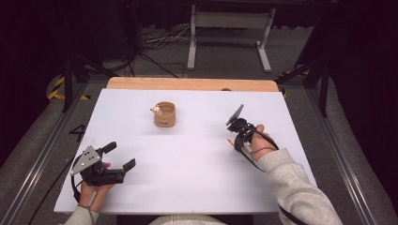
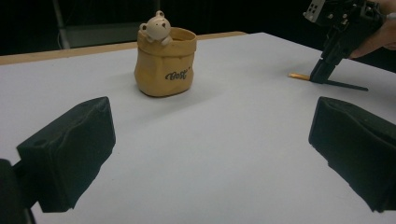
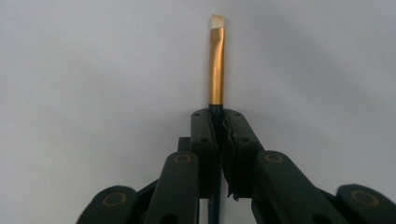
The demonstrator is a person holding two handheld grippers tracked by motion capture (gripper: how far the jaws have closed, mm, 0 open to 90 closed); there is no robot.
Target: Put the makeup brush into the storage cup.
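Note:
A tan bag-shaped cup [image 1: 164, 115] with a small bear figure on its rim stands at the middle back of the white table; the left gripper view shows the cup [image 2: 164, 65] ahead. My left gripper [image 1: 120, 155] rests near the front left, open, with nothing between its jaws [image 2: 212, 135]. My right gripper [image 1: 233, 142] points down at the right side of the table, shut on a slim pencil [image 3: 216, 65] with a dark shaft, gold band and pale tip. The pencil [image 2: 299, 76] lies flat on the table under the right gripper [image 2: 322, 74].
A wooden board edge [image 1: 187, 84] runs along the table's far side. On the floor beyond stand a white metal stand [image 1: 230, 28] and loose cables [image 1: 159, 42]. Wide bare white surface [image 1: 187, 164] lies between the two grippers.

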